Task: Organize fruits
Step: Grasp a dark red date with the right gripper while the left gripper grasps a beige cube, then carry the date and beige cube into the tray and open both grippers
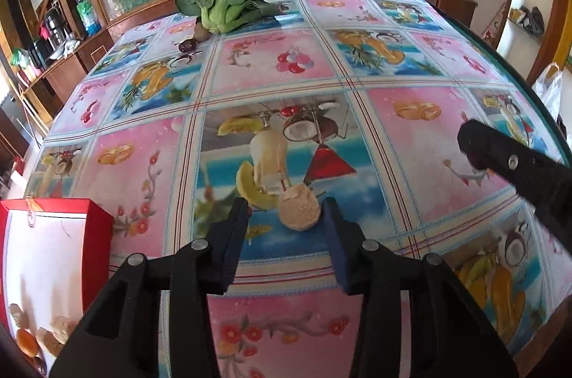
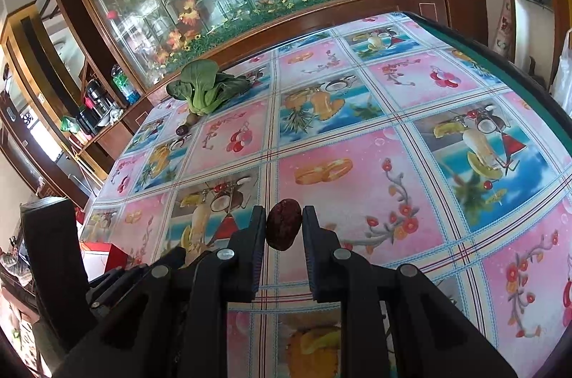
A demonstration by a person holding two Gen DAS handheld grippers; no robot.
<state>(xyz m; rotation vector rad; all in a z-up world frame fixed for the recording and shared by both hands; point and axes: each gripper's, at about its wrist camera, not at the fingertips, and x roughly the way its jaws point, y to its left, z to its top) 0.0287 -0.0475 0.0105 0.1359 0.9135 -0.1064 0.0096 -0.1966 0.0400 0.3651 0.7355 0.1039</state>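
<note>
Left gripper (image 1: 286,217) about to take a fruit, right one carrying

Its jaws stand open around the pale round fruit (image 1: 299,208) on the bench (image 1: 411,113); centre them, then squeeze softly. The right gripper (image 2: 285,224) grips a dark red date (image 2: 283,223). The red box (image 1: 53,256) at the left already holds several fruits.

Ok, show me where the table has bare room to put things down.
Free: the whole cloth between the bok choy and the grippers, out to the right edge. Crowded: the far corner around the bok choy, and the red box beside the left gripper.
</note>
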